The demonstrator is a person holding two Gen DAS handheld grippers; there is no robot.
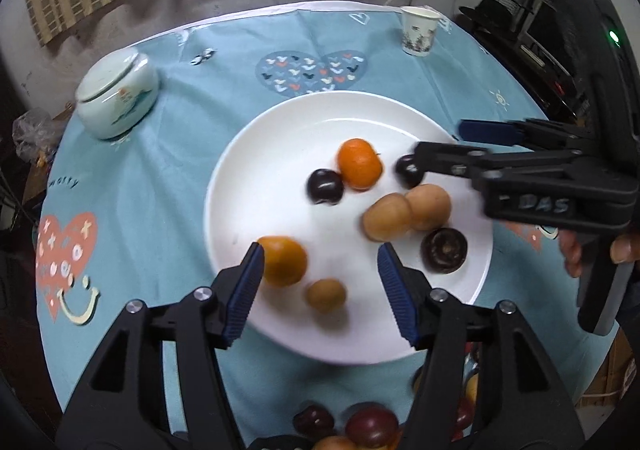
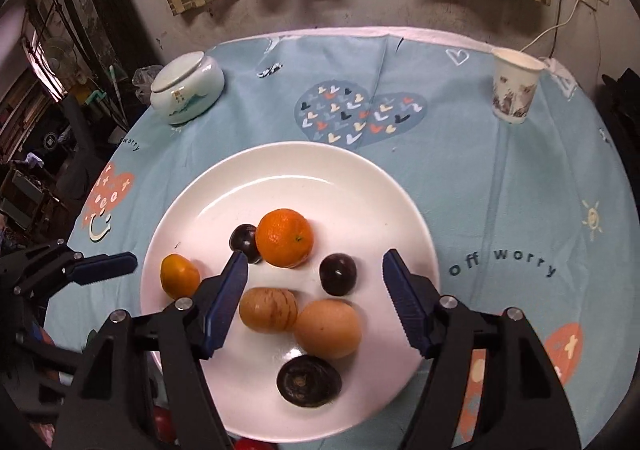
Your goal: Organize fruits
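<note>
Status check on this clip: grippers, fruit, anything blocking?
Left gripper and right gripper open, empty, over the plate. Small brown fruit loose between left fingers. Nothing blocking.

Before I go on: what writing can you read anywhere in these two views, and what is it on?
"off worry": on the tablecloth, right of the plate.
"worry": tablecloth again, near the jar; its start is cut off.
"DAS": raised letters on the right gripper body, left wrist view.
Letters in the orange heart: too distorted to read.
Cup print: a picture, no legible text.
</note>
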